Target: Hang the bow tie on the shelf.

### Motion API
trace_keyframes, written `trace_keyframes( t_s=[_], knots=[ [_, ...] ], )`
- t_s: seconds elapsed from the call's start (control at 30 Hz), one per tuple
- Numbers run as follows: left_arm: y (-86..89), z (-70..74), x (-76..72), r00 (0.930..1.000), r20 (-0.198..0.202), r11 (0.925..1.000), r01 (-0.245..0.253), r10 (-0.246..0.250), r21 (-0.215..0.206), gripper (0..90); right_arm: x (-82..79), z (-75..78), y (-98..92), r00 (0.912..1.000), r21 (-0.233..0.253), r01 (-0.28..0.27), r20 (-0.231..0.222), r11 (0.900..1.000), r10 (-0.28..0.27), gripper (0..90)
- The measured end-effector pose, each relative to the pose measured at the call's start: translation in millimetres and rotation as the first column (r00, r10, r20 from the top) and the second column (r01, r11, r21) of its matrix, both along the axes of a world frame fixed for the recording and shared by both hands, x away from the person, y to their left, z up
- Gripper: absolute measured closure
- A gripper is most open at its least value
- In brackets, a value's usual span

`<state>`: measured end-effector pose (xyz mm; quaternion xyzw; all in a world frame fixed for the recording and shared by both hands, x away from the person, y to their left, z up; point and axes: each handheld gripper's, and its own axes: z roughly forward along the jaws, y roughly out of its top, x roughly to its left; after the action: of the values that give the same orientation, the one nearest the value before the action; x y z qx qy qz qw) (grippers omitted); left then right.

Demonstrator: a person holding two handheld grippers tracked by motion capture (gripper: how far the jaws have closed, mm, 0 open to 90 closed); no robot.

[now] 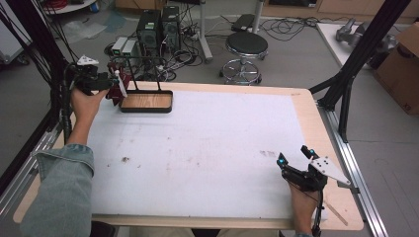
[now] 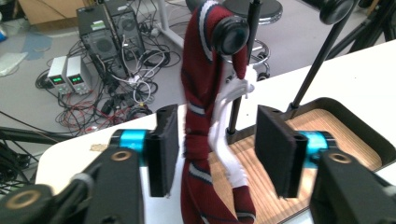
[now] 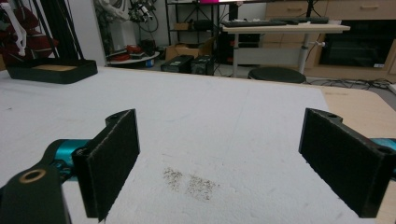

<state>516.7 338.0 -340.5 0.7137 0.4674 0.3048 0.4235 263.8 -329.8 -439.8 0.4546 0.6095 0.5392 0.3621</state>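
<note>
Left gripper (image 2: 215, 156): jaws spread wide around the dark red sock (image 2: 201, 112) (pads not touching it)
Sock: hanging from the rack (image 2: 322, 114), far-left table corner
Right gripper (image 3: 219, 163): jaws wide apart, empty, near-right

**Robotics lab / test bench**

Lab, not a home. Work table (image 1: 301, 106) w/ white mat sits inside a black metal frame (image 1: 368, 39) on alu rails (image 1: 358, 177). Floor behind is bare concrete w/ tangled cables (image 2: 126, 88), two PC towers (image 1: 158, 29) and bench power supplies (image 2: 67, 74) w/ green readouts. Round stool (image 1: 246, 47) nearby, cardboard box (image 1: 402, 69) at right. Right gripper view shows a desk (image 3: 285, 28) w/ keyboards, shelving & cabinets behind it.
</note>
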Motion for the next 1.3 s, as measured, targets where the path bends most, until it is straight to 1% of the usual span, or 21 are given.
trace_keyframes(
  t_s=[0.1, 0.13, 0.2, 0.27, 0.37, 0.43, 0.47, 0.5, 0.53, 0.77, 0.83, 0.97, 1.07, 1.13, 1.3],
  knots=[
    [2.1, 2.8, -4.8, 0.9999, 0.007, 1.0, -0.009, 0.009, -0.002, 45.0, 0.4, 0.1, 0.0, 1.0, 0.003, 0.0, 0.005, 1.0, 0.0, 11.4],
    [2.7, 3.5, -6.8, 0.9999, 0.014, 0.9999, -0.008, 0.008, -0.009, 44.9, 0.4, 0.1, 0.0, 1.0, 0.002, 0.0, 0.003, 1.0, 0.0, 11.4],
    [4.8, 5.0, -11.5, 0.9997, 0.022, 0.9997, -0.01, 0.01, -0.02, 41.7, 0.9, 0.1, -0.1, 1.0, 0.002, -0.003, 0.004, 1.0, 0.003, 11.4],
    [7.3, 7.1, -18.0, 0.9994, 0.033, 0.9989, -0.009, 0.011, -0.045, 39.0, 1.3, 0.1, -0.4, 1.0, 0.004, -0.005, 0.006, 1.0, 0.005, 11.4],
    [9.7, 10.7, -28.9, 0.9981, 0.06, 0.9984, -0.013, 0.017, -0.055, 34.8, 2.1, 0.3, -0.8, 0.9999, 0.01, -0.011, 0.009, 1.0, 0.011, 11.4],
    [10.3, 12.5, -35.7, 0.9976, 0.064, 0.9981, -0.025, 0.029, -0.057, 33.3, 2.1, 0.3, -0.7, 0.9999, 0.01, -0.014, 0.009, 1.0, 0.013, 11.4],
    [9.8, 13.4, -39.2, 0.9968, 0.07, 0.9974, -0.034, 0.038, -0.064, 30.3, 2.1, 0.4, -0.6, 0.9998, 0.009, -0.015, 0.009, 1.0, 0.015, 11.4],
    [9.8, 14.2, -43.0, 0.9961, 0.08, 0.9973, -0.03, 0.035, -0.067, 27.6, 2.0, 0.4, -0.4, 0.9998, 0.008, -0.017, 0.009, 1.0, 0.017, 11.4],
    [9.4, 15.0, -46.6, 0.9955, 0.089, 0.9974, -0.027, 0.033, -0.067, 27.2, 1.6, 0.4, 0.0, 0.9998, 0.012, -0.018, 0.003, 1.0, 0.018, 11.4],
    [4.0, 18.0, -67.3, 0.9915, 0.127, 0.9973, -0.019, 0.028, -0.072, 21.9, 1.8, 0.4, -0.2, 0.9998, 0.013, -0.019, 0.004, 1.0, 0.019, 11.4],
    [3.0, 18.8, -72.1, 0.9899, 0.139, 0.9971, -0.016, 0.026, -0.074, 20.7, 2.3, 0.4, -0.3, 0.9998, 0.017, -0.017, 0.01, 1.0, 0.017, 11.4],
    [0.2, 19.8, -80.5, 0.9892, 0.145, 0.9967, -0.011, 0.022, -0.081, 17.8, 2.1, 0.3, -0.8, 0.9999, 0.019, -0.016, 0.005, 1.0, 0.016, 11.4],
    [-3.5, 20.4, -87.5, 0.9873, 0.158, 0.9968, 0.0, 0.012, -0.08, 17.4, 2.4, 0.3, -0.8, 0.9998, 0.016, -0.018, 0.007, 1.0, 0.018, 11.4],
    [-6.0, 21.1, -92.6, 0.9865, 0.164, 0.9975, 0.007, 0.005, -0.071, 17.3, 2.7, 0.4, -0.9, 0.9998, 0.017, -0.02, 0.007, 1.0, 0.02, 11.4],
    [-10.6, 21.5, -106.5, 0.9816, 0.191, 0.9979, 0.018, -0.006, -0.063, 16.5, 3.2, 0.4, -1.2, 0.9998, 0.02, -0.019, 0.007, 1.0, 0.019, 11.4]
  ],
)
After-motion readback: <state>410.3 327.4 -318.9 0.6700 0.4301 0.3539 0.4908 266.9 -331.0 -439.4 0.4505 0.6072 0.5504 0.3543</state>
